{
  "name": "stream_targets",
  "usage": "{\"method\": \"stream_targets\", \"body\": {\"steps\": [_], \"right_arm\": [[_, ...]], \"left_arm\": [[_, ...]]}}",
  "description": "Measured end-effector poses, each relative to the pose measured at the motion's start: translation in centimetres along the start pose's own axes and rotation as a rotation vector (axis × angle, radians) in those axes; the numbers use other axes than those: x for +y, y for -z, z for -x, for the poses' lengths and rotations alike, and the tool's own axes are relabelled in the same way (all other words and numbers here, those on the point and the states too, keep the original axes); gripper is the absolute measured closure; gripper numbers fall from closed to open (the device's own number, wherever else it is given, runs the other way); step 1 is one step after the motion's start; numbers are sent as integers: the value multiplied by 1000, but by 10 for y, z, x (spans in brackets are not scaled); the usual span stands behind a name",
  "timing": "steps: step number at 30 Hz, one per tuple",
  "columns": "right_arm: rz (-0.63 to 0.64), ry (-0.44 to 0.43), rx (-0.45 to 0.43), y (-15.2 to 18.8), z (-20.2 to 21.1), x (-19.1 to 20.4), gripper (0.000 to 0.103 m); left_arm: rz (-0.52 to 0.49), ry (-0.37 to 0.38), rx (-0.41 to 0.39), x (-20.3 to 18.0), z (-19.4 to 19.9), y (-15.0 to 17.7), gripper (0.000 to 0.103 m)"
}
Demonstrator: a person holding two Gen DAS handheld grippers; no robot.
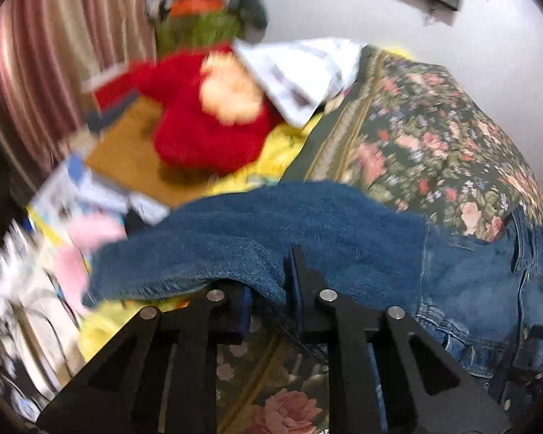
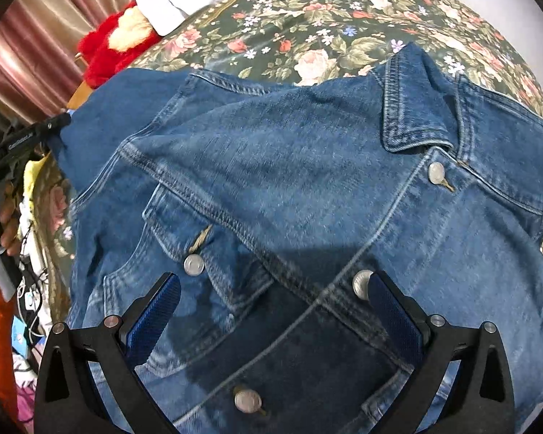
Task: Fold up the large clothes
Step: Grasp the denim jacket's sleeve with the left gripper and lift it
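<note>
Left wrist view, from its left: a blurred pink cloth (image 1: 90, 238), a red plush toy (image 1: 202, 123), then the floral bedspread (image 1: 434, 137). The left hand-held gripper (image 1: 271, 289) has its jaws nearly closed, pinching a fold of the denim jacket's sleeve (image 1: 289, 224), which is raised above the bed. Right wrist view: the left hand-held gripper shows at the left edge, clamped on that sleeve end. The denim jacket (image 2: 307, 166) lies front up on the bedspread, buttoned, collar (image 2: 420, 105) at upper right. The right hand-held gripper (image 2: 275, 307) hangs wide open over its chest, holding nothing.
</note>
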State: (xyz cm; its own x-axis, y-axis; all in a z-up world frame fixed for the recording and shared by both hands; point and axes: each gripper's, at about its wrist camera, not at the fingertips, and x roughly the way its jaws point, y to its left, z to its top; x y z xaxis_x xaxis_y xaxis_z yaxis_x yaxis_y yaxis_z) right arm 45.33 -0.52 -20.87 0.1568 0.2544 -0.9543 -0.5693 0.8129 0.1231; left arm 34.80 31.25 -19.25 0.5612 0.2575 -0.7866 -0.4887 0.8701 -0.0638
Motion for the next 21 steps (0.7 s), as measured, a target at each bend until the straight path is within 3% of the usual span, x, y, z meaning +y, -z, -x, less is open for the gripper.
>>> {"method": "stream_targets", "body": {"steps": [5,10,15,17,21], "right_arm": [[-56,-7,-40,5,28,-21,0],[-120,-28,-92,12,58,-39,0],[-154,-40,-115,23,78,-51,0],[-152,-33,-124,28,84,-52,0],[-157,-34,-141,39,94,-55,0]], "left_arm": [[-142,36,-161,-43,56,-16,90],[-227,109,-170,-86,77,-11,91],[-303,148,-81,-119,59,24,91],[-301,203,11,-128,43,45,91],[-274,225,156,-139,14,79,91]]}}
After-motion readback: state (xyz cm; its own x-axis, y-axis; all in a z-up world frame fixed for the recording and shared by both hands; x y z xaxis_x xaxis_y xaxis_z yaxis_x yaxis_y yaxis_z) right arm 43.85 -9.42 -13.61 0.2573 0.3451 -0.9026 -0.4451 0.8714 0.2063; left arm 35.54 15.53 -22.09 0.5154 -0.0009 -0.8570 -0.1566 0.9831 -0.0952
